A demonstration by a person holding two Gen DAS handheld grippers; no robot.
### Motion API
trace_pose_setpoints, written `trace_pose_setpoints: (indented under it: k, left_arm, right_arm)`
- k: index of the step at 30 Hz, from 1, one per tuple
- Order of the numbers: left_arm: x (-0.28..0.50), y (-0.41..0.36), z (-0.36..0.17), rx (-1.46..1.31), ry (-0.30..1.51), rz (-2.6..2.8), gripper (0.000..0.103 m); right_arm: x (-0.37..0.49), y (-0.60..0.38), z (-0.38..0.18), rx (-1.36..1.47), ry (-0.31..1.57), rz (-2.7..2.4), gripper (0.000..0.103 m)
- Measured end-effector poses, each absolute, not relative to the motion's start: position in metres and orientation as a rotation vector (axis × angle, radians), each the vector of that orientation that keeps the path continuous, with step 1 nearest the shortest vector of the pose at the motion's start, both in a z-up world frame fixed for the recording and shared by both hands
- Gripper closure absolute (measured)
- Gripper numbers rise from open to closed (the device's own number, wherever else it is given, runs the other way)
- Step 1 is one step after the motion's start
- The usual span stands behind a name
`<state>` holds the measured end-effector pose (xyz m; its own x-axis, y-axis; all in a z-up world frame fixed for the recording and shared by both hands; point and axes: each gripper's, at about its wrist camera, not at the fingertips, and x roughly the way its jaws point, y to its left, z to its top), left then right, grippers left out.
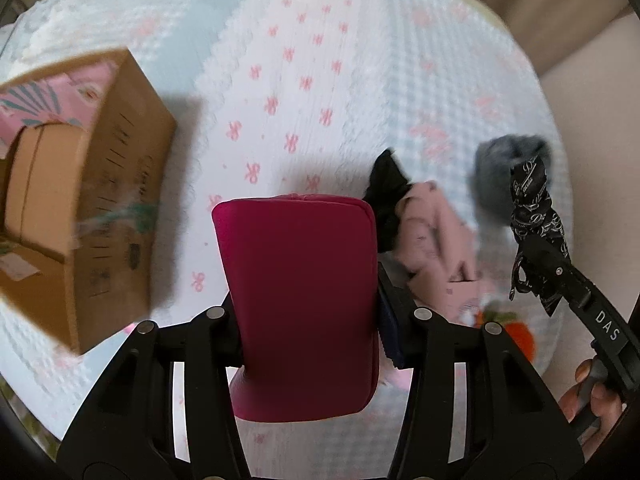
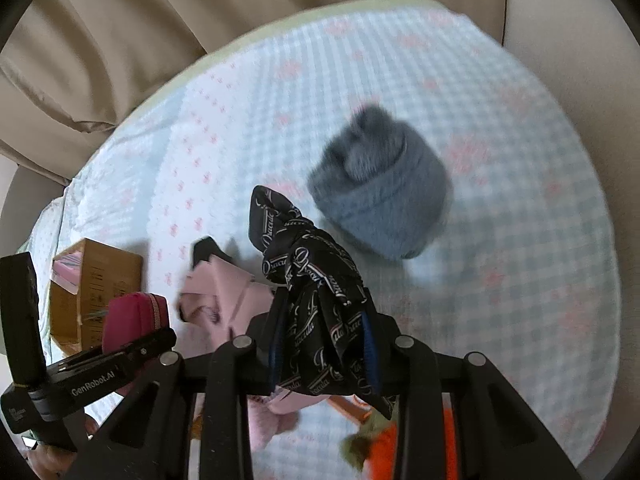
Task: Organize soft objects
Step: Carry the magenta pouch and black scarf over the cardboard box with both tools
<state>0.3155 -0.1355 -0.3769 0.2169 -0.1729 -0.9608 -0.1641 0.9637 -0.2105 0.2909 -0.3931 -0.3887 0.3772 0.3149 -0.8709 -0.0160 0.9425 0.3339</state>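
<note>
My left gripper (image 1: 304,280) is shut on a magenta zip pouch (image 1: 300,300) and holds it above the bed, right of an open cardboard box (image 1: 104,184). The pouch also shows in the right wrist view (image 2: 134,316). My right gripper (image 2: 324,332) is shut on a black printed scarf (image 2: 316,300), lifted above the bed; the scarf also shows in the left wrist view (image 1: 534,216). A grey knit hat (image 2: 384,200) lies on the bed beyond it. A pink garment (image 2: 224,292) and a black cloth (image 1: 388,192) lie between the grippers.
The bed has a pale checked cover (image 2: 520,280) with pink bows. The box (image 2: 92,280) holds pink patterned fabric (image 1: 48,100). An orange and green soft item (image 2: 384,444) lies near the front edge. Beige curtains (image 2: 120,40) hang behind the bed.
</note>
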Motion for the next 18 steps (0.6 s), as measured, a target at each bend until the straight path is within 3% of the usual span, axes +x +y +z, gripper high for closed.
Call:
trace_pose_setpoints:
  k: [9, 18]
  left_arm:
    - [0.282, -0.128, -0.274, -0.358, 1.217, -0.048, 0.058]
    - [0.251, -0.037, -0.184, -0.39, 1.092, -0.066, 0.058]
  right_arm:
    - [0.257, -0.382, -0.293, 0.277, 1.066, 0.193, 0.074]
    - [0.218, -0.322, -0.196, 0.253, 0.968, 0.193, 0.074]
